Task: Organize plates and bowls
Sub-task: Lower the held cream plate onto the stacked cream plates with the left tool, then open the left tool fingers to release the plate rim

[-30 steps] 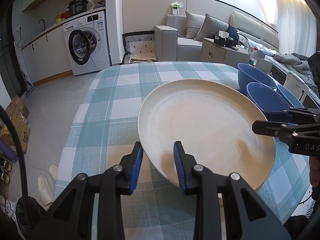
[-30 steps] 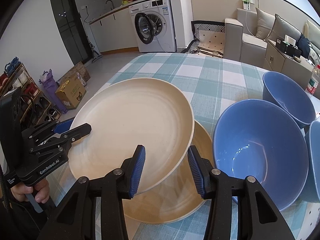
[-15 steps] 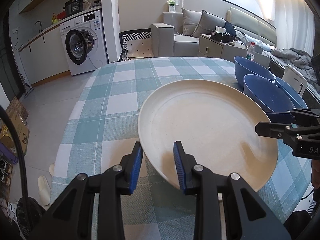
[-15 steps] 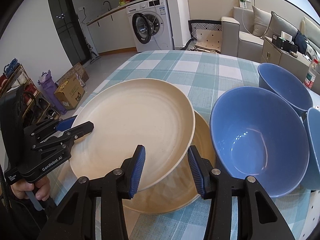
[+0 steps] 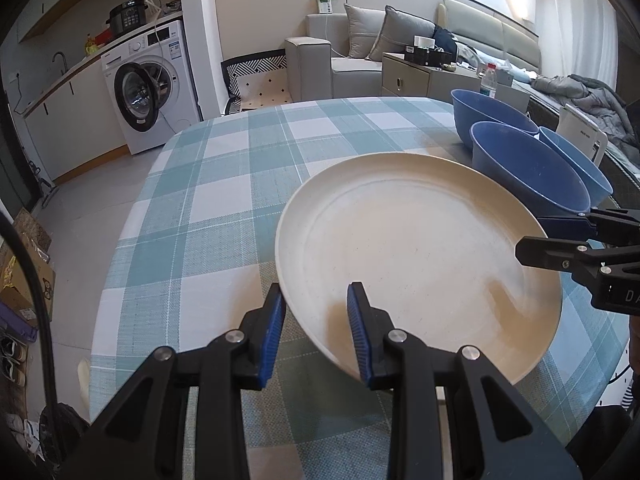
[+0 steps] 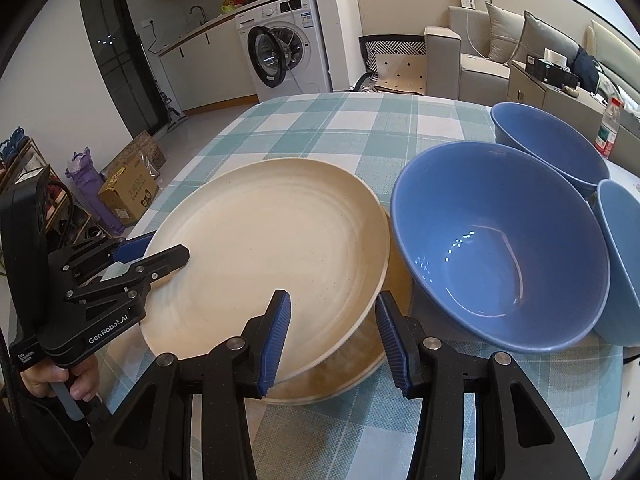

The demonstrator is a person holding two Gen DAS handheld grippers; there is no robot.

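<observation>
A: So, what sits on the table?

B: A teal and white checked cloth covers it. Near the front, a cream plate is tilted above a second cream plate that lies flat on the cloth. The tilted plate's right edge hangs over the flat one.

A: Who holds the tilted plate?

B: Both tools are at it. The left gripper straddles its near left rim, one blue pad below and one above, and the plate is raised between them. In the right wrist view that same gripper comes in from the left, its fingers pinched on the rim. The right gripper has its fingers wide apart astride the plate's near right edge. Neither pad clearly touches the plate.

A: And the bowls?

B: Three blue bowls stand to the right. The nearest bowl is just beside the plates. A second bowl stands farther back, and a third bowl is at the far right, partly cut off.

A: Anything behind the table?

B: A washing machine to the far left and a grey sofa farther right.
</observation>
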